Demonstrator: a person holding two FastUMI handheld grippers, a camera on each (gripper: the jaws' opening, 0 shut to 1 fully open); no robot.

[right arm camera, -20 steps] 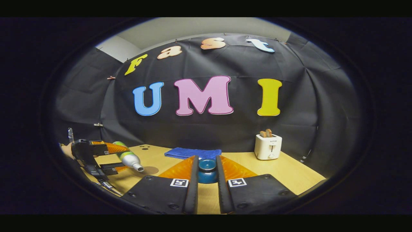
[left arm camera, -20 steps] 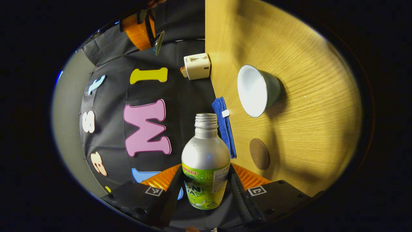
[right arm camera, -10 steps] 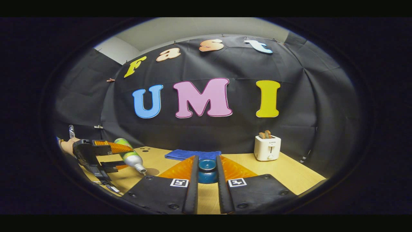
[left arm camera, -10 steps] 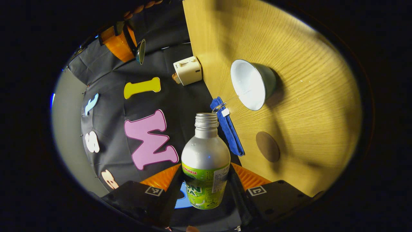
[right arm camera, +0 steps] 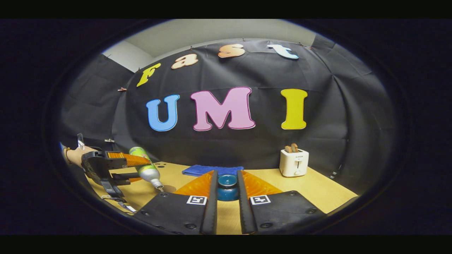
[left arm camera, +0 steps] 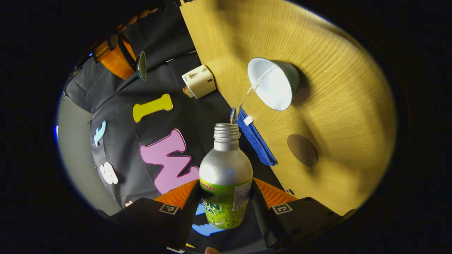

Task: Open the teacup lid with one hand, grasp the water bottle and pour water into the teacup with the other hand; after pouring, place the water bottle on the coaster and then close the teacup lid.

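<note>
Above the wooden surface (left arm camera: 339, 106), the left gripper (left arm camera: 226, 201) clamps both fingers on the body of an uncapped water bottle (left arm camera: 226, 180), tipped mouth-down so that a thin stream of water (left arm camera: 243, 100) arcs from its neck into the open teacup (left arm camera: 273, 83), whose white inside faces the camera. The round brown coaster (left arm camera: 302, 150) lies bare on the surface near the cup, and a folded blue cloth (left arm camera: 256, 139) lies along the far edge by the black booth wall, with a white toaster (left arm camera: 198, 81) farther along that edge. In the right gripper view, the right gripper (right arm camera: 226, 188) is held above the surface, its two fingers closed tight on the dark teal teacup lid (right arm camera: 227, 187). The same view shows the left gripper (right arm camera: 120, 168) and the tilted bottle (right arm camera: 146, 169) off to the side, a hand (right arm camera: 76, 155) behind them, the cloth (right arm camera: 212, 170) at the far edge and the toaster (right arm camera: 293, 161), with toast in its slots, near the far right corner.
</note>
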